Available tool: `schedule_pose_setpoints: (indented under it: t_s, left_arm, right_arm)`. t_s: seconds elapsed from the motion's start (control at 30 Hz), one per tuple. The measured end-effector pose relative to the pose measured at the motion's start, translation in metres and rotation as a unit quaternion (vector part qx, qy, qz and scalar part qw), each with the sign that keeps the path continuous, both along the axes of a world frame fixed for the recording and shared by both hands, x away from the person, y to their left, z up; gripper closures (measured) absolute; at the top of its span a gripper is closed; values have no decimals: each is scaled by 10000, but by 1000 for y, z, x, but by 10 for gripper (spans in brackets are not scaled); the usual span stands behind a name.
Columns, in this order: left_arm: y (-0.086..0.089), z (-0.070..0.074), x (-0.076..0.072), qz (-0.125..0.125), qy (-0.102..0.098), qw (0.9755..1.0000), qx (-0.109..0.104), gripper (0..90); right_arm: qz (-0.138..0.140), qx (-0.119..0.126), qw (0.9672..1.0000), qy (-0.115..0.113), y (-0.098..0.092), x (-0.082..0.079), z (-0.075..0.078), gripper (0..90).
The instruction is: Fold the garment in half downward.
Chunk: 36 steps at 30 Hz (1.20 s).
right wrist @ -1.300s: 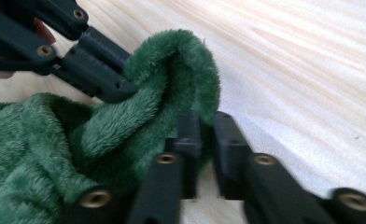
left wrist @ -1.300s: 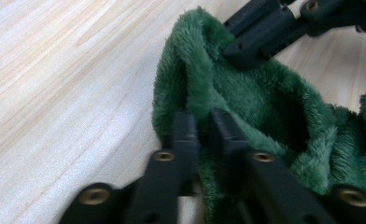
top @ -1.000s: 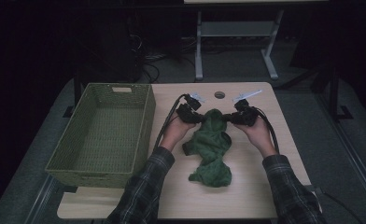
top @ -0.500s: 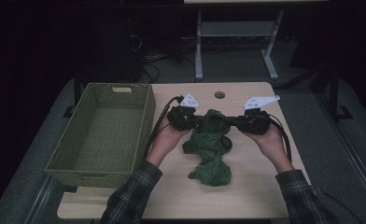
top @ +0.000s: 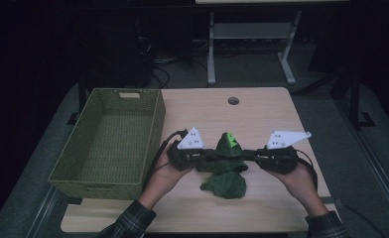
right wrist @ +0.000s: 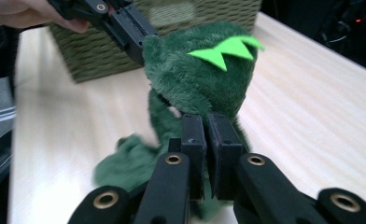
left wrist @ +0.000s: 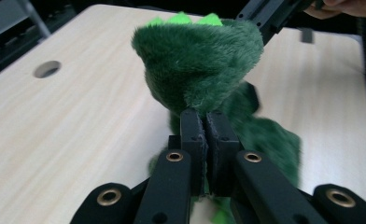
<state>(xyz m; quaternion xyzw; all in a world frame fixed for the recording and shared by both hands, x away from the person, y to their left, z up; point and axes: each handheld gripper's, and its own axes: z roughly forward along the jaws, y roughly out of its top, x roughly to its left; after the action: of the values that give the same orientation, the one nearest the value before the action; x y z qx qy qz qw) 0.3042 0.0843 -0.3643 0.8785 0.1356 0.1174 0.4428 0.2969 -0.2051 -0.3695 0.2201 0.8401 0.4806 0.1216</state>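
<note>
A dark green plush toy (top: 226, 168) with bright green felt spikes (top: 228, 139) hangs between my two grippers over the wooden table (top: 262, 114). My left gripper (top: 208, 156) is shut on the plush's left side, and in the left gripper view its jaws pinch the fur (left wrist: 200, 65). From the other side my right gripper (top: 247, 155) is shut on the plush (right wrist: 200, 79). The upper part is lifted and stretched between them. Its lower part (top: 225, 184) droops onto the table.
An empty green woven basket (top: 108, 144) stands at the table's left side, close to my left hand. A small round hole (top: 233, 100) lies in the tabletop at the back. Metal stand legs (top: 247, 49) rise beyond the table's far edge.
Both grippers have pulled back toward the person and lifted the plush's upper part. The toy now bunches up between them instead of lying stretched out flat.
</note>
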Motion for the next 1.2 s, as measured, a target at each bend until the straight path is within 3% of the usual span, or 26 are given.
schedule_pose_setpoints:
  t_s: [0.23, 0.4, 0.6, 0.83, 0.87, 0.93, 1.03, 1.2]
  left_arm:
    - [2, -17, -26, -341, 119, 9993, 57, 869]
    - [1, -34, -40, -607, 302, 9974, 242, 869]
    - [-4, -56, -47, -813, 571, 9933, 597, 877]
    - [-10, -74, -48, -923, 783, 9866, 1098, 889]
    - [-10, -76, -46, -973, 739, 9843, 1270, 890]
    - [-11, -80, -45, -910, 828, 9845, 1253, 891]
    - [-12, -82, -39, -819, 894, 9842, 1292, 890]
    - [-9, -80, -37, -745, 1011, 9856, 1130, 851]
  right_arm:
    - [279, -151, 9992, 228, 1, -32, -18, 857]
    - [485, -265, 9976, 410, 3, -49, -32, 857]
    - [684, -414, 9941, 731, 5, -58, -53, 857]
    - [874, -674, 9882, 1060, 13, -63, -77, 864]
    - [877, -756, 9873, 1086, 15, -63, -79, 866]
    - [860, -869, 9854, 1186, 16, -60, -86, 867]
    - [831, -820, 9857, 1217, 16, -57, -87, 867]
    - [775, -774, 9868, 1192, 16, -53, -85, 867]
